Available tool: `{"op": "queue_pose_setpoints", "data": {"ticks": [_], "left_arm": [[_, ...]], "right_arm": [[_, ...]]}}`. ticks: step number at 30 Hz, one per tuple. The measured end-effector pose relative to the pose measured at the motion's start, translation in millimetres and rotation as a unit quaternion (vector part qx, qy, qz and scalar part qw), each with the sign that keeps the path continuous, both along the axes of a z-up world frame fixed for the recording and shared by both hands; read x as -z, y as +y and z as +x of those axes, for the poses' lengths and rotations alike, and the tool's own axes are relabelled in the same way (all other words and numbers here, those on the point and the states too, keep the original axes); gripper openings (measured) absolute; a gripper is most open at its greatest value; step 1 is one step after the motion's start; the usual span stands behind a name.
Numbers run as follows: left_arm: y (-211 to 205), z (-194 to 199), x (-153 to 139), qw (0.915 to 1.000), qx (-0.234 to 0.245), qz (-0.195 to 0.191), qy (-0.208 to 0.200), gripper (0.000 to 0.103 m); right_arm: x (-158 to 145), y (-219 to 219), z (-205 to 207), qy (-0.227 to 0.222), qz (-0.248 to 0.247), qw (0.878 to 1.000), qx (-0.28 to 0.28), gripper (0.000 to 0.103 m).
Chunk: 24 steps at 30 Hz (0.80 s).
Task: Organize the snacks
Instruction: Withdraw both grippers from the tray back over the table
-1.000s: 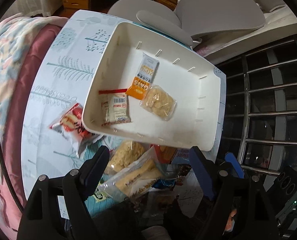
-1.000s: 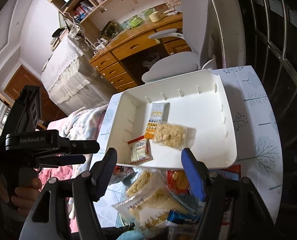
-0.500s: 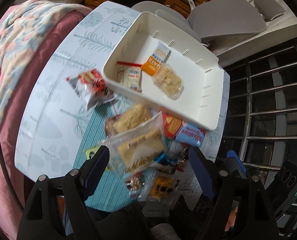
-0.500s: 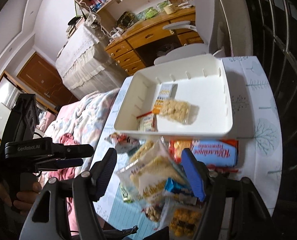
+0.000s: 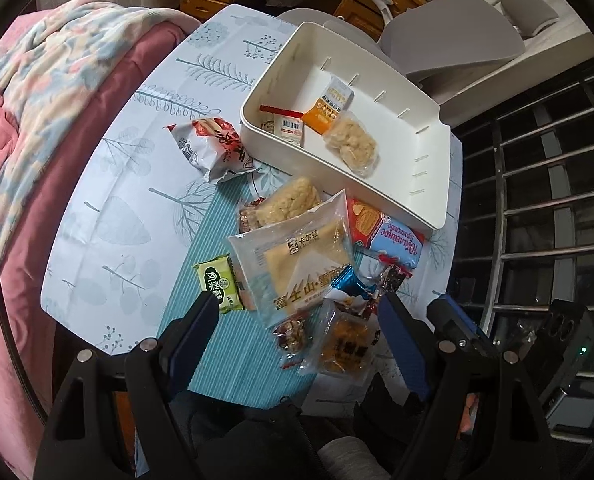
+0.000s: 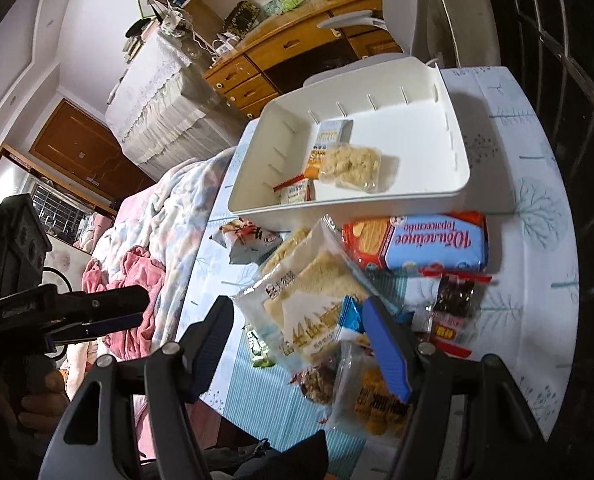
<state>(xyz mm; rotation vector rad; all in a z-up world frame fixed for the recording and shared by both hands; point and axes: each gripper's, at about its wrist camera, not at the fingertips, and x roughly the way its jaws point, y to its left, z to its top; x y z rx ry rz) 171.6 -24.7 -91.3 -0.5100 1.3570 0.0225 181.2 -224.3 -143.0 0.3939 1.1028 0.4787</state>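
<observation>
A white tray [image 5: 397, 204] [image 6: 349, 204] sits at the far side of the table. It holds an orange sachet [image 5: 329, 108], a red-and-white packet [image 5: 287, 126] and a clear bag of puffed pieces [image 5: 353, 146]. Loose snacks lie in front of it: a large bread bag [image 5: 301, 264] [image 6: 313, 292], a blue-and-red biscuit pack [image 5: 389, 232] [image 6: 417, 242], a red-and-white bag [image 5: 213, 148] and a green packet [image 5: 219, 284]. My left gripper [image 5: 297, 304] hovers open over this pile, holding nothing. My right gripper [image 6: 297, 308] hangs open above the bread bag, also holding nothing.
A pink and floral blanket [image 5: 37, 100] borders the table's left edge. A grey chair [image 5: 457, 44] stands behind the tray, with a wooden desk [image 6: 297, 48] beyond it. Metal window bars [image 5: 545, 200] run along the right. A hand holds the left gripper [image 6: 69, 312] at the left of the right wrist view.
Both grippers have drawn back from the tray toward the near table edge. The tray now looks smaller and farther away, and the loose snack pile has come fully into view. The jaws stay as wide.
</observation>
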Motion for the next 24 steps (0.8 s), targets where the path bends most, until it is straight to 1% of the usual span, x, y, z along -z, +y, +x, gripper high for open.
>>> {"op": "queue_pose_setpoints", "data": {"ticks": [3, 8, 11, 16, 18, 19, 20, 24], "left_arm": [[6.5, -0.9, 0.7, 0.9999, 0.010, -0.004, -0.001, 0.080], [23.0, -1.7, -1.0, 0.9991, 0.041, -0.007, -0.009, 0.080], [39.0, -1.1, -3.1, 0.9980, 0.060, -0.012, -0.016, 0.080], [74.0, -1.3, -6.0, 0.9959, 0.088, -0.011, -0.016, 0.080], [88.0, -0.9, -4.6, 0.9950, 0.098, -0.013, -0.013, 0.080], [93.9, -0.5, -3.6, 0.9945, 0.104, -0.012, -0.012, 0.080], [99.9, -0.2, -2.5, 0.9938, 0.110, -0.011, -0.011, 0.080], [121.9, 2.0, 4.3, 0.9900, 0.141, 0.001, -0.008, 0.081]], "right_arm": [[0.5, 5.2, -3.2, 0.004, -0.007, 1.000, 0.011, 0.068], [0.6, 19.8, -6.8, 0.013, -0.011, 0.999, 0.049, 0.068], [-0.8, 31.7, -8.8, 0.018, -0.021, 0.997, 0.077, 0.068], [-4.0, 51.1, -13.6, 0.019, -0.021, 0.992, 0.124, 0.068], [-2.0, 60.2, -17.4, 0.025, -0.025, 0.989, 0.145, 0.071], [-1.0, 63.5, -19.4, 0.026, -0.025, 0.988, 0.153, 0.080], [-0.1, 66.9, -22.1, 0.027, -0.024, 0.986, 0.163, 0.085], [6.4, 81.3, -36.4, 0.033, -0.028, 0.977, 0.208, 0.085]]}}
